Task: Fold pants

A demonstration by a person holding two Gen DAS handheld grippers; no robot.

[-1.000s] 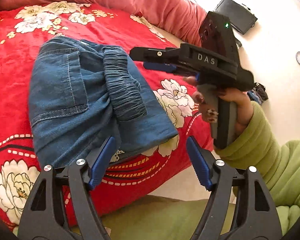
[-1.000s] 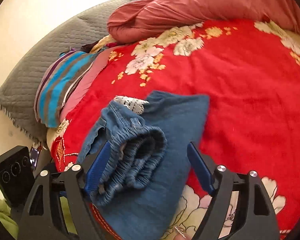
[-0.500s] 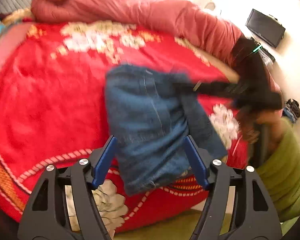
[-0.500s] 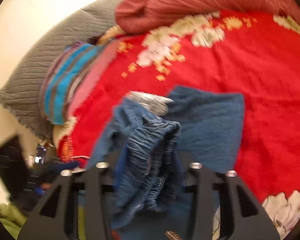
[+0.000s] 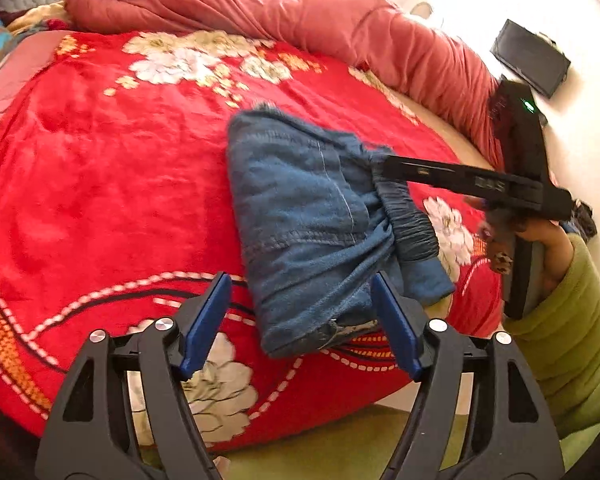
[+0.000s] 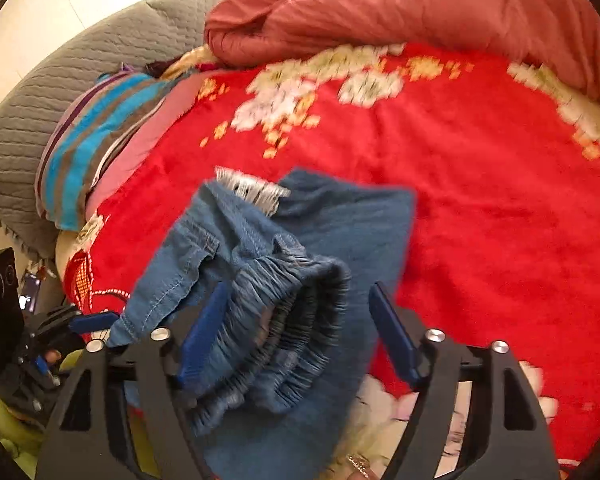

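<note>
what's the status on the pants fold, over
Left gripper open at near edge of jeans. Right gripper jaws just reopened around the bunched waistband. Nothing in the way on the red blanket.

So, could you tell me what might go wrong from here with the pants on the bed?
1. The right gripper has just been opening with the bunched elastic waistband between its pads, so the fold may spring loose.
2. The folded jeans lie near the edge of the red blanket; a tug toward the person could slide them off.
3. The left gripper is open with the jeans' near end between its pads; closing there might catch only the top layer.
</note>
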